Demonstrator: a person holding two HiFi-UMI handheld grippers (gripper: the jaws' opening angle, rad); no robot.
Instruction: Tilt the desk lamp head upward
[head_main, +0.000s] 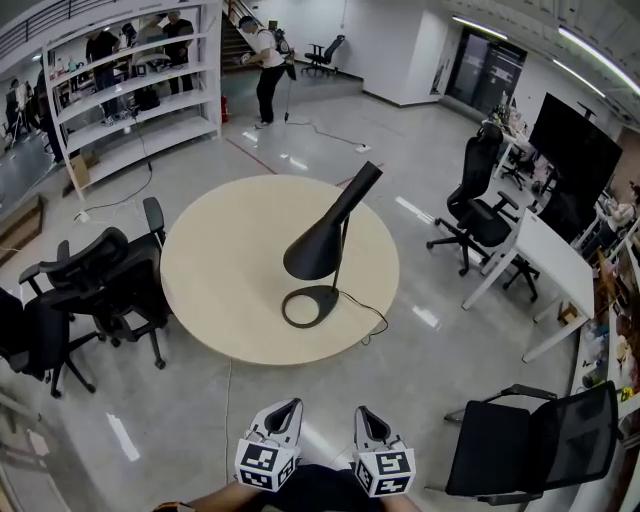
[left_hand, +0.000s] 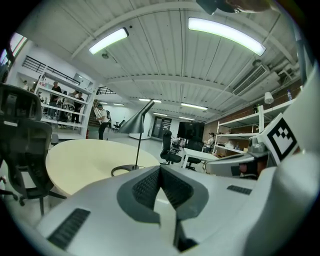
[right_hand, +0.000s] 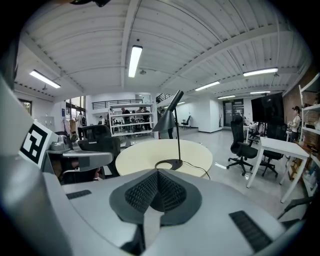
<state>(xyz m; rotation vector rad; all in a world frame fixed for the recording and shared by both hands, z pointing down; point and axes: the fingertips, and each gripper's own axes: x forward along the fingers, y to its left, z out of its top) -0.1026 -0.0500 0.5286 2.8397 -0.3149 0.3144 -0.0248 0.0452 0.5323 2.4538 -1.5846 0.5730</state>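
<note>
A black desk lamp stands on the round beige table (head_main: 220, 270). Its cone head (head_main: 325, 240) slopes down to the left, above the ring base (head_main: 310, 305). Both my grippers are low at the near edge of the head view, well short of the table and touching nothing. The left gripper (head_main: 287, 406) and right gripper (head_main: 365, 412) are shut and empty. In the left gripper view the shut left gripper (left_hand: 160, 170) faces the lamp head (left_hand: 136, 124). In the right gripper view the shut right gripper (right_hand: 157, 172) faces the lamp base (right_hand: 169, 164) and its head (right_hand: 165, 122).
The lamp's cable (head_main: 372, 322) runs off the table's right edge. Black office chairs (head_main: 100, 285) crowd the table's left side, and another chair (head_main: 540, 450) stands near right. A white desk (head_main: 545, 250) with a chair (head_main: 478, 215) is to the right. Shelving (head_main: 140, 90) and a person (head_main: 268, 60) are far back.
</note>
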